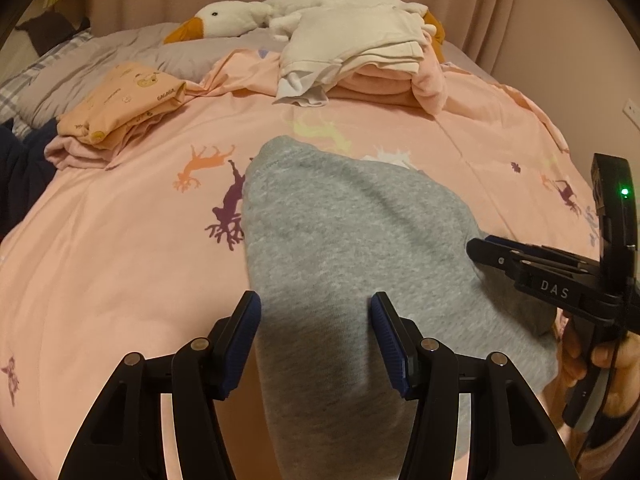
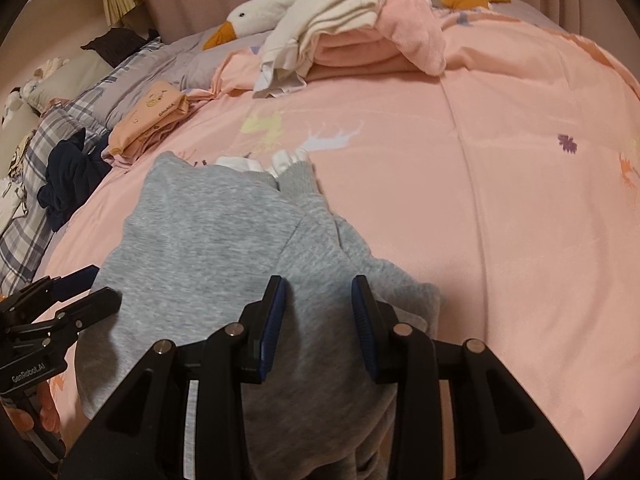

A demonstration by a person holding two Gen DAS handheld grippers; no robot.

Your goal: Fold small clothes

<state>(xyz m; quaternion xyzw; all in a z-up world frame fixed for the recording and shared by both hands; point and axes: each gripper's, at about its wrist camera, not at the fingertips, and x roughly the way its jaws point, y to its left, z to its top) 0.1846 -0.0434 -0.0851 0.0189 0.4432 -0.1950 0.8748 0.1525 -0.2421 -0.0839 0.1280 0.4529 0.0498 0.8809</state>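
A small grey sweatshirt (image 1: 344,240) lies on the pink bedspread (image 1: 120,260), partly folded; in the right wrist view (image 2: 208,240) a ribbed cuff and white lining show at its far end. My left gripper (image 1: 316,340) is open, its pads hovering over the garment's near left part. My right gripper (image 2: 318,320) is open above the garment's near right side, fabric showing between the jaws. The right gripper shows in the left wrist view (image 1: 480,248) at the garment's right edge. The left gripper shows in the right wrist view (image 2: 100,286) at the left edge.
A folded orange printed garment (image 1: 124,100) lies far left. A stack of white and pink folded clothes (image 1: 360,60) sits at the back by a plush goose (image 1: 228,20). Dark navy clothing (image 2: 68,172) lies at the bed's left edge. Curtains hang behind.
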